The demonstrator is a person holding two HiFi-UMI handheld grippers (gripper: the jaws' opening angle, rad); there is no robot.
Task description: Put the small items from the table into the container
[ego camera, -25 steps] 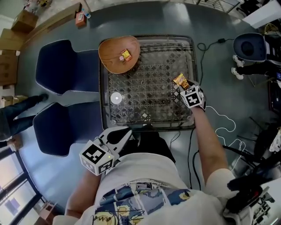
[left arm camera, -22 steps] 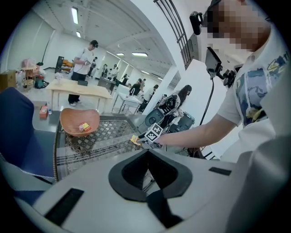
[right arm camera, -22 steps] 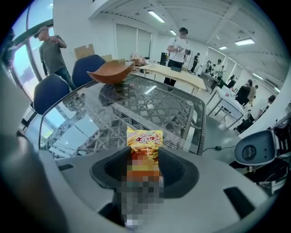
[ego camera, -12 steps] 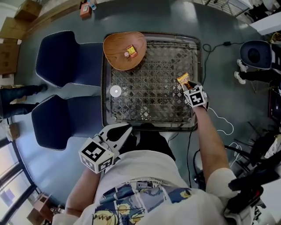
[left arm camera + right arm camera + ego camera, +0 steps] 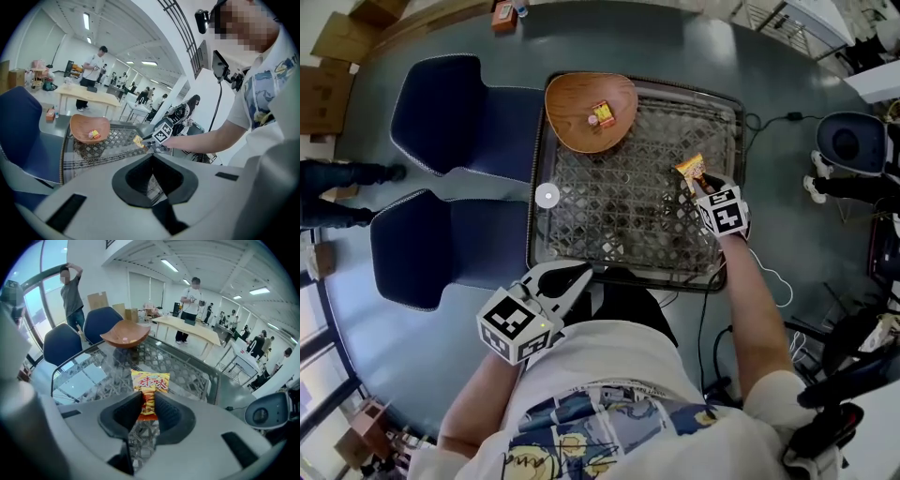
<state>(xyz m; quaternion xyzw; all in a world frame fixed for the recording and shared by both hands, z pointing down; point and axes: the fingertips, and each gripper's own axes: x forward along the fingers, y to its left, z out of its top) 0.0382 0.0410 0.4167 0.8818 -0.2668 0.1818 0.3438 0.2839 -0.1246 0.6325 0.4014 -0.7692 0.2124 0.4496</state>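
Right gripper view: our right tool (image 5: 149,398), jaws closing, pinches the snack packet (image 5: 151,380) by its lower edge at the desk's (image 5: 199,376) right side (light, crinkly, probably slippery); left tool (image 5: 153,159) empty, tips together.

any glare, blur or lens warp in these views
Head view: sharp, edges bowed, one bright round spot on the glass table. Left gripper view: heavy fisheye, dark corners, mosaic over a face. Right gripper view: same fisheye, snack packet crisp, pale reflections on the glass.

Only bare table (image 5: 628,211) lies between packet (image 5: 690,169) and wooden bowl (image 5: 570,105).
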